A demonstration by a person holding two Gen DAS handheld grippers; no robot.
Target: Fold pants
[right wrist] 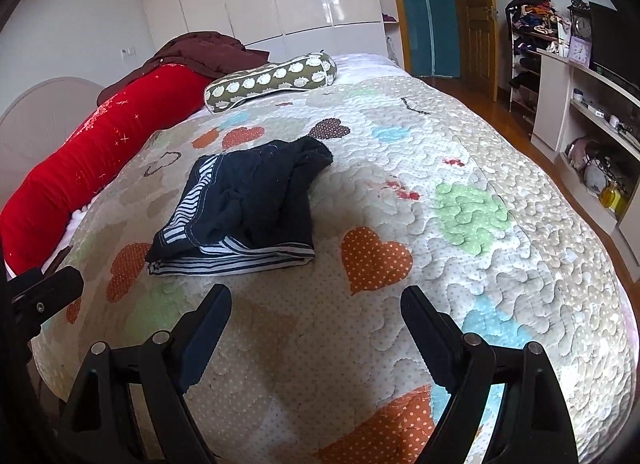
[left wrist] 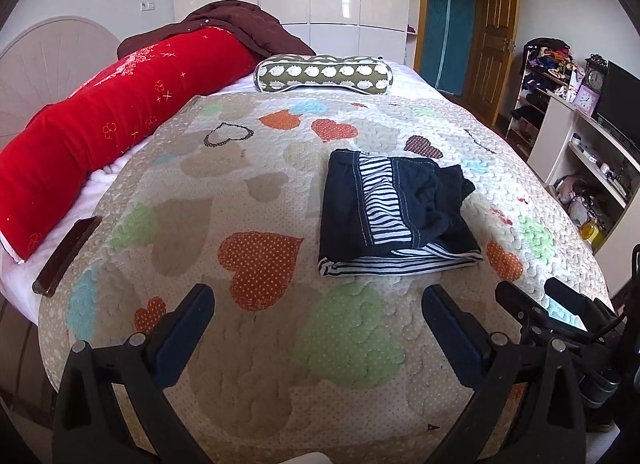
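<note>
Dark navy pants with a blue-and-white striped lining lie folded into a compact rectangle on the heart-patterned quilt; the top layer is rumpled. In the right wrist view the same pants lie ahead and to the left. My left gripper hovers over the quilt just short of the pants' near edge, jaws wide apart, nothing between them. My right gripper is also open and empty, over bare quilt to the right of the pants. The right gripper's body shows at the right edge of the left wrist view.
A long red bolster lies along the left side with a maroon blanket behind it. An olive patterned pillow sits at the far end. A dark flat object rests at the left bed edge. Shelves and a desk stand at right.
</note>
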